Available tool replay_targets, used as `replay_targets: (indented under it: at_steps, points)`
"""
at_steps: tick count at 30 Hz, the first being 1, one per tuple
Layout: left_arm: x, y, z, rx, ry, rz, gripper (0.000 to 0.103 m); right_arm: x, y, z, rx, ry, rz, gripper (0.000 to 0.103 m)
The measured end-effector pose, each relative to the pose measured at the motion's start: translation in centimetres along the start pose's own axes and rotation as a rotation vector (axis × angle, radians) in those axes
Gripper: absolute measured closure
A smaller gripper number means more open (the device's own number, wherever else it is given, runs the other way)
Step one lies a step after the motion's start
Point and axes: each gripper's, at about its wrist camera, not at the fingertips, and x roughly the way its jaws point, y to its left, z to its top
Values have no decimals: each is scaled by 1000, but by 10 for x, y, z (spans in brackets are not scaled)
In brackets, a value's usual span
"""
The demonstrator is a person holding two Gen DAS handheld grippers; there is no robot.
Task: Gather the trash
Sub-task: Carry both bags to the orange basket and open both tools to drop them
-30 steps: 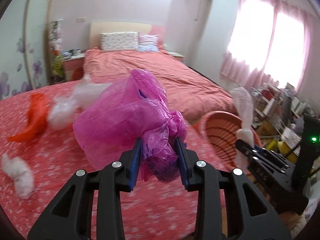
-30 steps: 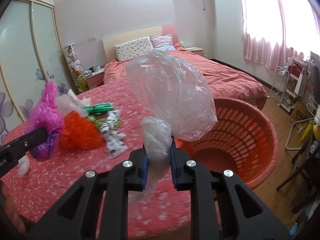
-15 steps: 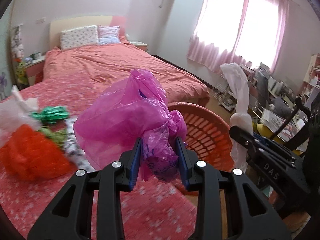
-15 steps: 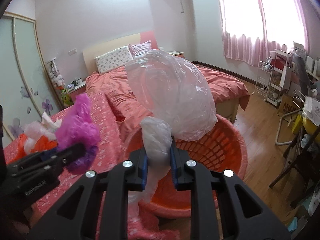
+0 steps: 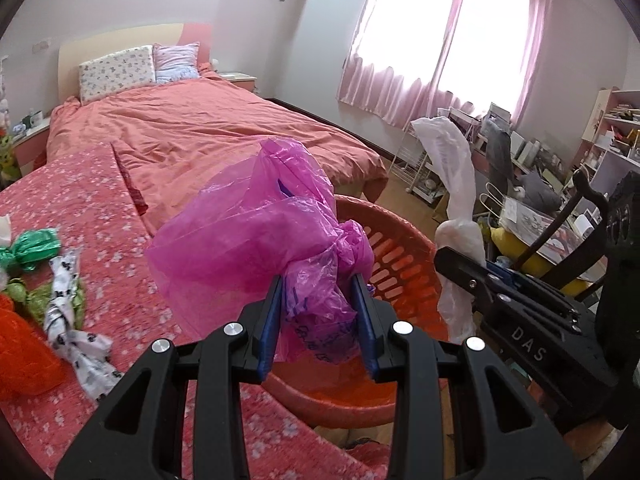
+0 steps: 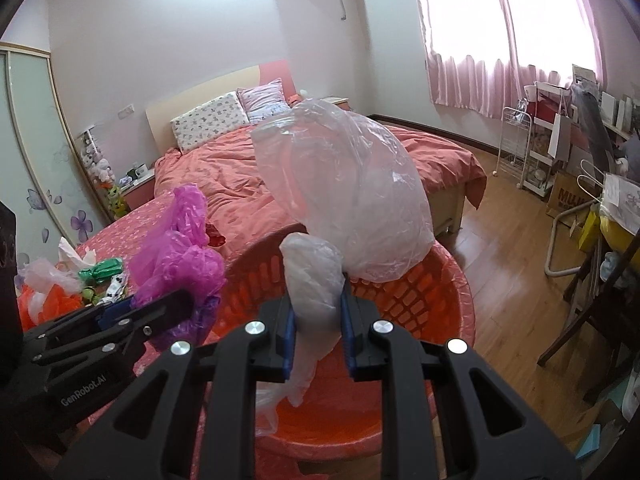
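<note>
Pink curtains (image 6: 496, 68) are glowing at two o'clock behind the bed (image 5: 192, 132), and the flowered blanket (image 5: 92, 208) is spreading toward nine o'clock. I am gripping a magenta bag (image 5: 260, 236) with my left gripper (image 5: 318, 318), its pads squeezing the crumpled neck, just above the near rim of the orange basket (image 6: 460, 304). My right gripper (image 6: 316, 330) is pinching a clear bag (image 6: 348, 196) by its twisted neck, directly over the basket's hollow. More trash is lying on the blanket at nine o'clock: a green wrapper (image 5: 34, 244) and an orange bag (image 5: 20, 356).
</note>
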Motion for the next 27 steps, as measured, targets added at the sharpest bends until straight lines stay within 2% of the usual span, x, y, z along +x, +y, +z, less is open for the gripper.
replay_targets:
  at_steps: [10, 16, 20, 27]
  points:
    - [15, 0, -1, 17, 32, 12, 62, 12, -8, 5, 17, 0, -3, 79]
    - [17, 9, -4, -25, 52, 43, 49, 14, -15, 6, 30, 3, -6, 60]
    - [6, 21, -4, -46, 35, 91, 45, 10, -13, 4, 9, -10, -18, 47]
    - [-29, 45, -6, -77, -12, 190, 41, -7, 10, 2, -42, -31, -21, 44]
